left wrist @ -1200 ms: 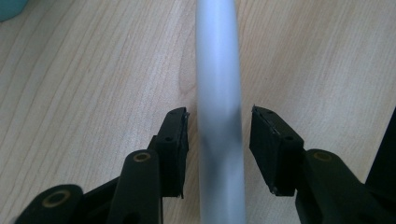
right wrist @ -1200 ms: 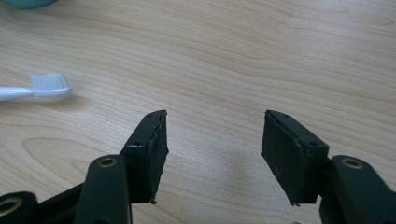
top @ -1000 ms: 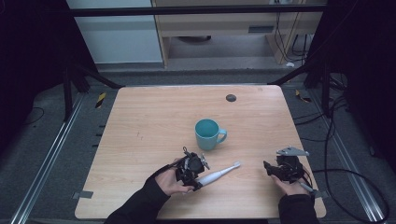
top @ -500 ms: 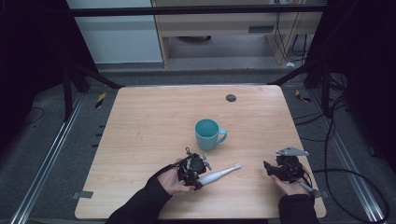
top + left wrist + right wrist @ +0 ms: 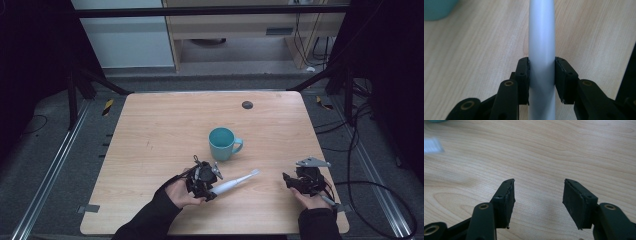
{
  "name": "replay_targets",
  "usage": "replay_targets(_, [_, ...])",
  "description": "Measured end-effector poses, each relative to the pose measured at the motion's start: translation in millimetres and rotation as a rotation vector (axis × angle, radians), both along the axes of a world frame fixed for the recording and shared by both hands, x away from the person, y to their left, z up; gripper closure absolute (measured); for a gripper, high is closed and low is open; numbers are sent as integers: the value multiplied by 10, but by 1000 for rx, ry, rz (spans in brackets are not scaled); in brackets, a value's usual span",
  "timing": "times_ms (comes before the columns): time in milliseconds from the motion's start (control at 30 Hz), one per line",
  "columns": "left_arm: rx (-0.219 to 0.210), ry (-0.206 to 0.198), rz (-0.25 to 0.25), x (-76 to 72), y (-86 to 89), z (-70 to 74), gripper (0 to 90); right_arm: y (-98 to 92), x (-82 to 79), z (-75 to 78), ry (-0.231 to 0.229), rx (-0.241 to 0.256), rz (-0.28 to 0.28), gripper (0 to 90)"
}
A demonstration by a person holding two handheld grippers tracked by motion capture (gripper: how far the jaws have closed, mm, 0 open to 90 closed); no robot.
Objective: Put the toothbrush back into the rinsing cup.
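A white electric toothbrush (image 5: 234, 183) lies low over the wooden table (image 5: 165, 125), its brush head pointing right. My left gripper (image 5: 206, 187) is shut on its handle (image 5: 541, 50), both pads pressed against the white shaft. A teal mug (image 5: 223, 143) stands upright just beyond it, handle to the right; its corner shows in the left gripper view (image 5: 436, 8). My right gripper (image 5: 289, 181) rests near the table's right front, open, with bare wood between its pads (image 5: 537, 202). The brush head (image 5: 432, 145) appears blurred at the left of the right gripper view.
A small dark round disc (image 5: 247, 105) lies near the table's far edge. Cables (image 5: 350, 125) run over the floor to the right of the table. A metal rail (image 5: 55, 165) runs along the floor at the left.
The left gripper with the toothbrush has shifted slightly; the toothbrush stays pointed right. The right gripper and the mug have not moved.
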State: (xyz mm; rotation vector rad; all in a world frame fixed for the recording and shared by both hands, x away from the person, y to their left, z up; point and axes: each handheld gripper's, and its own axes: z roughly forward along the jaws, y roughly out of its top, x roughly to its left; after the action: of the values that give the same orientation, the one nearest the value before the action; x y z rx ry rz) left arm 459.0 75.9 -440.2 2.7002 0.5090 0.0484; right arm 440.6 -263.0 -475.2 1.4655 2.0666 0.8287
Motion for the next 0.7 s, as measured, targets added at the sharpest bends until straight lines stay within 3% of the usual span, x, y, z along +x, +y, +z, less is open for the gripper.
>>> replay_targets(333, [-68, -61, 42, -61, 266, 218, 661, -17, 1, -5, -2, -3, -7, 430])
replay_targets(700, [-217, -138, 136, -22, 640, 579, 660, -33, -2, -13, -7, -4, -14, 426])
